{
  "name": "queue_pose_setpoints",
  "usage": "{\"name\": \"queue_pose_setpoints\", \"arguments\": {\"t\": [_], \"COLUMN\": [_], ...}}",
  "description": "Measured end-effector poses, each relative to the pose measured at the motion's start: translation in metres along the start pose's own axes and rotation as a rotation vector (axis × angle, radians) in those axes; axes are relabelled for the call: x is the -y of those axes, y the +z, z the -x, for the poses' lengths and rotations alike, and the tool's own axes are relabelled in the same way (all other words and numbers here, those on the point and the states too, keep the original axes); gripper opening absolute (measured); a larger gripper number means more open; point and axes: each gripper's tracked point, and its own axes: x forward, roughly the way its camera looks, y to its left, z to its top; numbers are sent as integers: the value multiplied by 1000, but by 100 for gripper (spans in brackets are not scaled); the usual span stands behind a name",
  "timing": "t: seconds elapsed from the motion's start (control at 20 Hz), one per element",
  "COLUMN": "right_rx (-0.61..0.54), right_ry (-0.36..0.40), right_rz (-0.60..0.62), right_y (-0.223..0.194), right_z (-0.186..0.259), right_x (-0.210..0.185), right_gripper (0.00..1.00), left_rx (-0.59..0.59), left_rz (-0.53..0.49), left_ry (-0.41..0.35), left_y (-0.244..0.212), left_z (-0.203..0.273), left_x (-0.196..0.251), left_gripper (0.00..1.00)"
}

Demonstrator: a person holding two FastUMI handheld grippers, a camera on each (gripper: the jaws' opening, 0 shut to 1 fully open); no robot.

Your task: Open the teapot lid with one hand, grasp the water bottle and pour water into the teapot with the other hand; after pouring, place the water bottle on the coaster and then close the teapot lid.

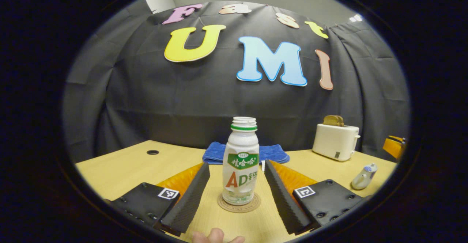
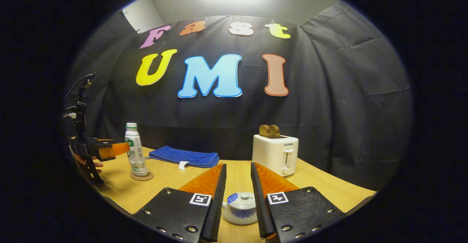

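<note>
Water bottle (image 1: 240, 162) stands upright, mouth up, on coaster (image 1: 239, 203) between open left tongs (image 1: 237, 182).

A white plastic drink bottle with a green-banded open neck (image 1: 240, 162) stands upright on a round cork coaster (image 1: 239, 203), on a pale wooden worktop (image 1: 124, 166). Behind the bottle lies a folded blue cloth (image 1: 268, 152). To the right of the cloth, toward the back, stands a white two-slot toaster holding brown bread (image 1: 335, 140). Nearer than the toaster and right of the bottle sits a small white ceramic teapot with blue pattern (image 1: 363, 177), its lid on. In the right gripper view, the teapot sits between that gripper's fingers (image 2: 219, 199), with bottle and coaster well off to its left.
</note>
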Motion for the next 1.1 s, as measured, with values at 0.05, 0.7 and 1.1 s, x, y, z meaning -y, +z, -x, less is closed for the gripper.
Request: {"name": "queue_pose_setpoints", "arguments": {"t": [0.05,0.7,1.1], "right_rx": [-18,-105,-109], "right_ry": [23,-19,9], "right_rz": [-5,-28,-32], "right_y": [-5,-45,-44], "right_z": [2,86,88], "right_x": [-11,-92,-96], "right_gripper": [41,85,85], "left_rx": [-1,30,27], "left_rz": [-2,-132,-123], "left_ry": [-7,39,85], "left_y": [-3,-29,-33], "left_z": [17,142,144], "left_x": [8,56,58], "left_gripper": [100,100,99]}}
